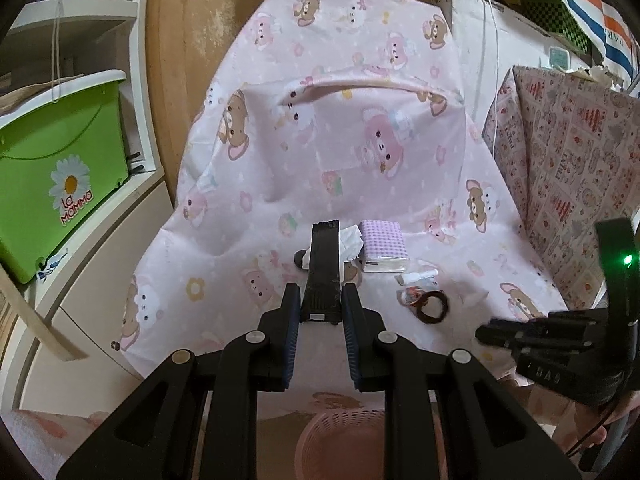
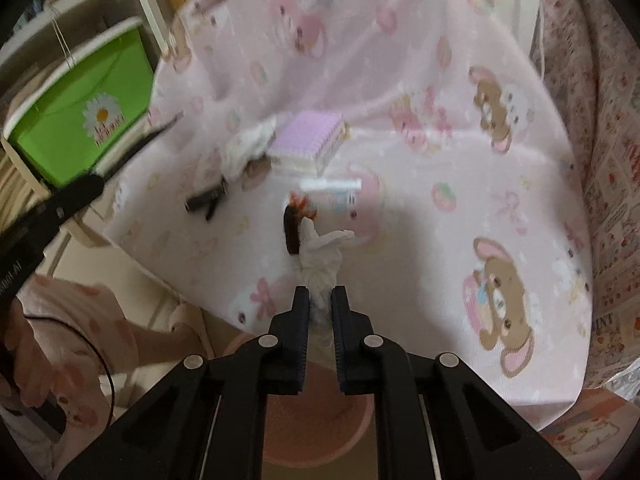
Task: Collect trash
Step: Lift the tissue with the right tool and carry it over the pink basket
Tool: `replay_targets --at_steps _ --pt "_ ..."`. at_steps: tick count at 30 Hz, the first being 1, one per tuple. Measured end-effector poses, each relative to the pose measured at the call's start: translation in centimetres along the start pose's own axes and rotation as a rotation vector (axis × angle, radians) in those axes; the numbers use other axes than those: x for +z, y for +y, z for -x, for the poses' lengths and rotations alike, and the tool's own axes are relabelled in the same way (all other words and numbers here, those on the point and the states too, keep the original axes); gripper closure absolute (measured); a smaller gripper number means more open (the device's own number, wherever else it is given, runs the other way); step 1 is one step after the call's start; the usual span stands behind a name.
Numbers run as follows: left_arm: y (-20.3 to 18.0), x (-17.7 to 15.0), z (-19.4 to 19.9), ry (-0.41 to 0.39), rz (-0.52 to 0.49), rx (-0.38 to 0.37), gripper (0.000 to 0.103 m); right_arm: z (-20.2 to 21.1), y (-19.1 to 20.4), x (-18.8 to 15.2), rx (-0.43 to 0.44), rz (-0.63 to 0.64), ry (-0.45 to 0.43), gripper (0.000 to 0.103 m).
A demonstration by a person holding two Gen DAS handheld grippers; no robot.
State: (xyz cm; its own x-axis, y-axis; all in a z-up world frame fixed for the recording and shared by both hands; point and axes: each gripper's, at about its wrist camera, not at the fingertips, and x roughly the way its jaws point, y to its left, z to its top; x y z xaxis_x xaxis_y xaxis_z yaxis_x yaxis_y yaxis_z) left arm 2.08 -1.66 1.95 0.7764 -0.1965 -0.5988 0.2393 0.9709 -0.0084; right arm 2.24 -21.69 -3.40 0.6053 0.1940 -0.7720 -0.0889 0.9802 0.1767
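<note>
Two grippers work over the table [image 1: 224, 208], the pink basket [image 1: 340, 432] below its edge to catch trash. Right gripper [image 2: 320, 304]: fingers narrow, pinching a crumpled tissue [image 2: 320, 256]. Left gripper [image 1: 320, 304]: fingers clamping a black bar [image 1: 322, 276].

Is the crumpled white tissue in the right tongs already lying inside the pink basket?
No, the right tongs hold the crumpled white tissue above the bed.

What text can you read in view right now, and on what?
"La MaMMa": green bin, under a daisy.
"PAR", cut off: striped cloth.
"DAS" or similar, unclear: right gripper body.
"MINT", partly blurred: patterned cloth.
Small device label: too small to read.
</note>
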Motion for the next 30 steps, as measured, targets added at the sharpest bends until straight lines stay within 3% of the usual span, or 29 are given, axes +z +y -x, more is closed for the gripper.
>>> replay_targets --at_steps 3,5,15,30 --pt "0.1 -0.3 0.7 -0.011 0.004 0.009 0.083 2.0 0.2 0.4 -0.016 -0.004 -0.127 0.091" --pt "0.1 -0.5 1.0 -0.008 0.007 0.008 0.083 3.0 0.1 0.6 -0.006 -0.009 -0.167 0.091" --pt "-1.1 -2.3 2.7 0.045 -0.026 0.006 0.083 3.6 1.7 -0.1 -0.002 0.046 -0.127 0.091" --pt "-2.6 -6.1 4.3 0.223 -0.018 -0.117 0.083 4.3 2.5 -3.3 0.072 0.032 -0.043 0.091"
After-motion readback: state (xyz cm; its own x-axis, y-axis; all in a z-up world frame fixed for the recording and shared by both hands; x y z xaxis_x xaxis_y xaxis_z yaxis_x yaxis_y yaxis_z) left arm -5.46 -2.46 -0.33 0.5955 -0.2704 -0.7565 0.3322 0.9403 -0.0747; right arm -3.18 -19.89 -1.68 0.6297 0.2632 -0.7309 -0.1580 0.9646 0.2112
